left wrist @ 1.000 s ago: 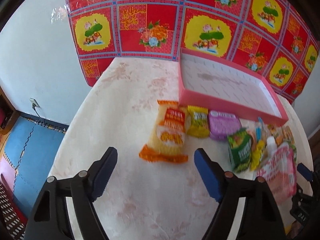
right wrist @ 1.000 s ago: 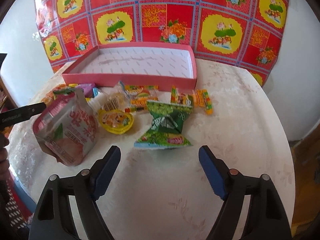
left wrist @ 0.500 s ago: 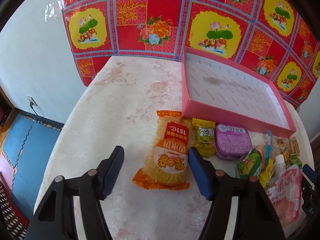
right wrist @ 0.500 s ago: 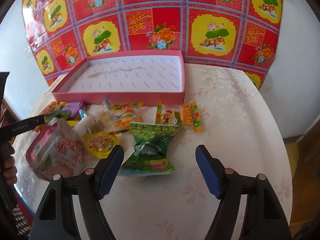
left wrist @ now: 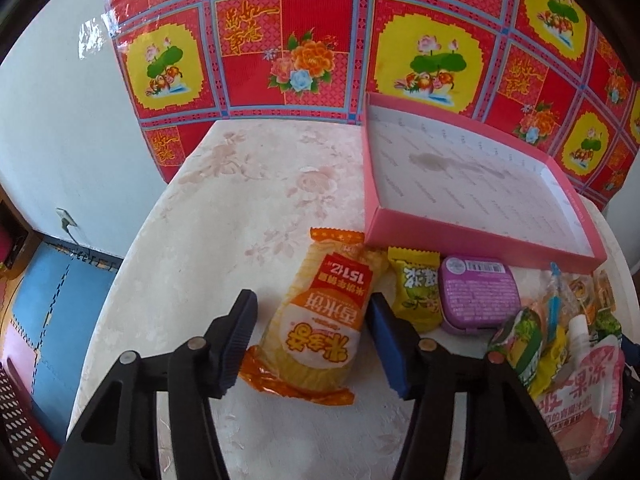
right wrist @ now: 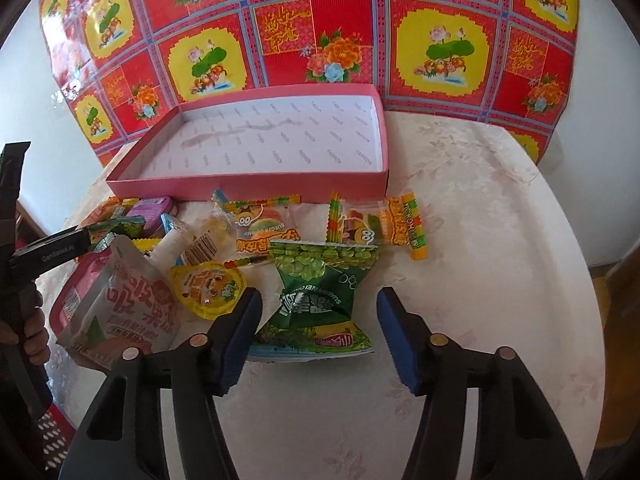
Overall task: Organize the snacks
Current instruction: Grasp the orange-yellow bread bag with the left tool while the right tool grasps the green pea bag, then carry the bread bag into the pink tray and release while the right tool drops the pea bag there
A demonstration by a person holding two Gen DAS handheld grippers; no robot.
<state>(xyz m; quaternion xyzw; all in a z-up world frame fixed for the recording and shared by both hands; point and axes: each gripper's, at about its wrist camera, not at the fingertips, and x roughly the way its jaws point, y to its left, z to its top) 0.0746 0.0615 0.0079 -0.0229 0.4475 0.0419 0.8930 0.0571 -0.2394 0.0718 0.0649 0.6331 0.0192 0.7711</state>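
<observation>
An orange and yellow rice cracker packet (left wrist: pixel 320 320) lies on the table between the closing jaws of my left gripper (left wrist: pixel 314 344). Its pads stand close to the packet's sides without visibly pressing. In the right wrist view a green pea packet (right wrist: pixel 320 300) lies between the closing jaws of my right gripper (right wrist: pixel 318 338); the left pad is almost at its edge and the right pad stands apart. The empty pink box (left wrist: pixel 460 240) (right wrist: pixel 248 188) sits just behind the snacks.
A yellow candy (left wrist: pixel 414 292), purple tin (left wrist: pixel 478 292), pink pouch (right wrist: pixel 120 308), jelly cup (right wrist: pixel 208 286) and gummy packets (right wrist: pixel 264 224) lie in a row before the box. A person's hand (right wrist: pixel 32 332) is at the left. The round table's edge (left wrist: pixel 116 280) drops to a blue mat.
Both grippers have come down and closer to their packets, and both pairs of jaws have narrowed around them. The snacks themselves have not moved.
</observation>
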